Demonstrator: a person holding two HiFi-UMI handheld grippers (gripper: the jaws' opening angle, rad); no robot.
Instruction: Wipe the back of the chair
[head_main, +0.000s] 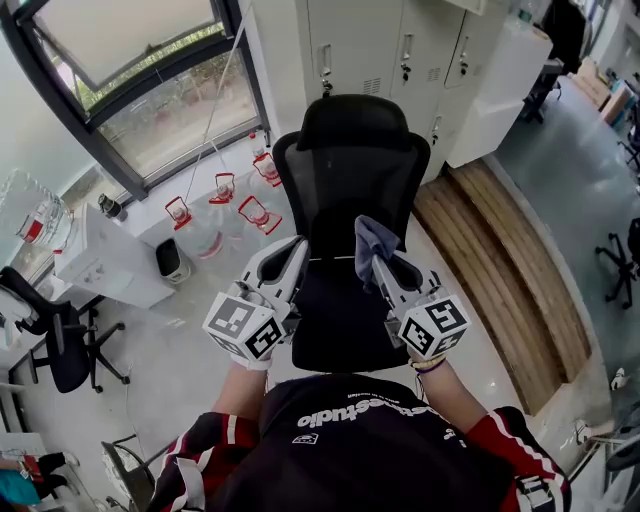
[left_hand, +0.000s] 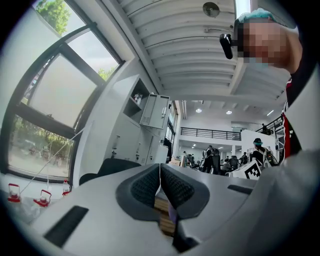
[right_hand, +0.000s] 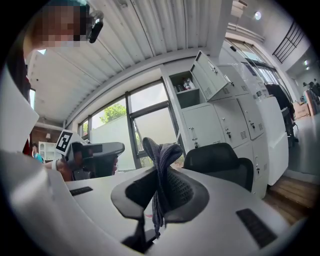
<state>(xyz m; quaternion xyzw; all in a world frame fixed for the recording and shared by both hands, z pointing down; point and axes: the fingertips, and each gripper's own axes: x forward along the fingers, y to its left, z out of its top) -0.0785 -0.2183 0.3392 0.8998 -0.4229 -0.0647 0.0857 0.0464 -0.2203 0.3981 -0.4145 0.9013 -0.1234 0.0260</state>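
Chair (head_main: 350, 170) before lockers (head_main: 365, 40), jugs (head_main: 258, 215) leftward, right gripper (head_main: 380, 265) pinching cloth (head_main: 369, 236) (left gripper (head_main: 294, 250) closed).

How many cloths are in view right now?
1: a blue-grey fabric cloth clamped in the right gripper, near the black mesh office chair. Others may be hidden.

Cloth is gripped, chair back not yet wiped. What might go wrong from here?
1. The blue-grey cloth is pinched as a narrow bunch in the right gripper; rubbing may tug it loose, or let the hard gripper scrape the black mesh chair back.
2. The left gripper is shut on nothing and steadies nothing, so the chair may swivel or tilt away under pressure.
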